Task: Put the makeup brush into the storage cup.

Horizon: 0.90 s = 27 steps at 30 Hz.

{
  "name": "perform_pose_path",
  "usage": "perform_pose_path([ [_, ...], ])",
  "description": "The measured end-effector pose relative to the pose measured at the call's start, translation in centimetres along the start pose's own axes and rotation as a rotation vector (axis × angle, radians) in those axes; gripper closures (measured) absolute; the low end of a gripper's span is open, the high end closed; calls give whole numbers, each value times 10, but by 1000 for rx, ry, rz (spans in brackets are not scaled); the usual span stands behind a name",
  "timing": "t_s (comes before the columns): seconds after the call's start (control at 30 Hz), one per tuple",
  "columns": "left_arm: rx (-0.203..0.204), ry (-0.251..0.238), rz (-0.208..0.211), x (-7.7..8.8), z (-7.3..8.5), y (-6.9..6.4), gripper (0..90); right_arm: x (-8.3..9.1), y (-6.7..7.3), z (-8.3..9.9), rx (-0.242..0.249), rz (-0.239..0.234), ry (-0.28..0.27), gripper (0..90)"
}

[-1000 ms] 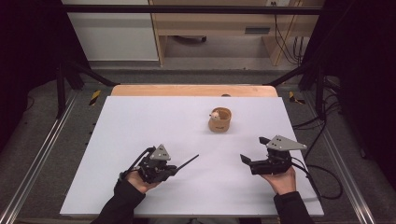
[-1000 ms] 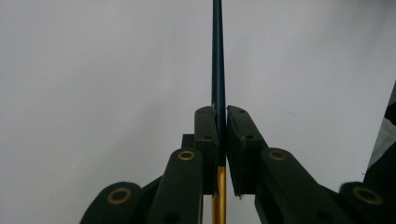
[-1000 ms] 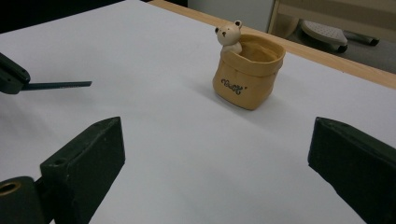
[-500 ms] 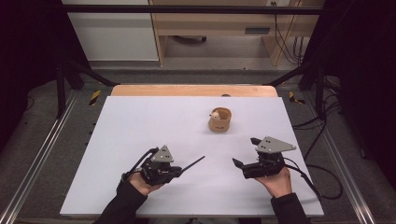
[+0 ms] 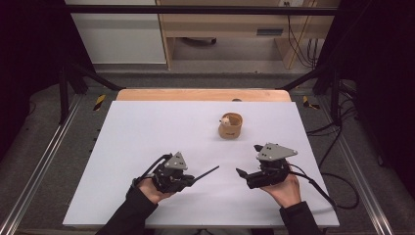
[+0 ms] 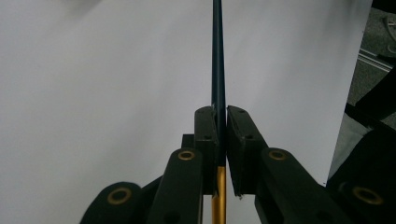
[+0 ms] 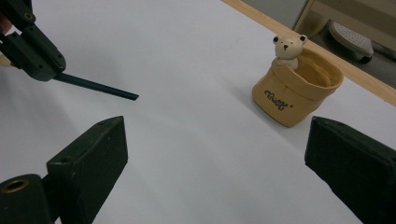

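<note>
Pencil (image 5: 205,174): pinched in left tongs (image 5: 192,179), nearside-left of bear cup (image 5: 230,125). Right tongs (image 5: 241,173) spread, empty, nearside of cup. Status: pencil picked up; likely still to be placed in cup.

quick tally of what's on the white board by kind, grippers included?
Grippers: 2, the left gripper shut on the pen, the right gripper open
Pen: 1, dark, sticking out past the left jaws
Bear cup: 1, tan, with a small bear on its rim, standing free on the board
Total: 4
</note>
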<state>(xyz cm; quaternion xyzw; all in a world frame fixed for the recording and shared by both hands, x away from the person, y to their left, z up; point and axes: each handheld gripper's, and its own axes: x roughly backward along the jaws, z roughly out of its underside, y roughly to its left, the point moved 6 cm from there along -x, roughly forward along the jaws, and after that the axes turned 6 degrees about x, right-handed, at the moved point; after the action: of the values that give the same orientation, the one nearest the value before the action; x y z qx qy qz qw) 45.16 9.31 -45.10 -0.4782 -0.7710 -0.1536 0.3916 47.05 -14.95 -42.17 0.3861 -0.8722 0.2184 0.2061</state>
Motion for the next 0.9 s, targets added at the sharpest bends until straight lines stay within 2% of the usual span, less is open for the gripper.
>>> perform_pose_path([
  [0.27, -10, 5, 27, -4, -9, 1, 829, -6, 10, -9, 68, -22, 45, 85],
  [0.3, -21, 13, 27, -5, -9, 2, 829, -6, 10, -9, 68, -22, 45, 85],
  [0.53, -28, 22, 38, -7, -12, 1, 829, -8, 15, -13, 93, -36, 58, 80],
  [0.6, -23, 21, 42, -8, -12, 1, 829, -9, 16, -13, 106, -40, 70, 80],
  [0.73, -42, 36, 43, -8, -13, 2, 829, -13, 21, -13, 131, -51, 88, 80],
  [0.8, -36, 26, 46, -8, -13, 1, 829, -16, 25, -15, 154, -61, 103, 82],
  [0.9, -40, 29, 53, -7, -15, 1, 829, -17, 28, -17, 168, -69, 102, 82],
])
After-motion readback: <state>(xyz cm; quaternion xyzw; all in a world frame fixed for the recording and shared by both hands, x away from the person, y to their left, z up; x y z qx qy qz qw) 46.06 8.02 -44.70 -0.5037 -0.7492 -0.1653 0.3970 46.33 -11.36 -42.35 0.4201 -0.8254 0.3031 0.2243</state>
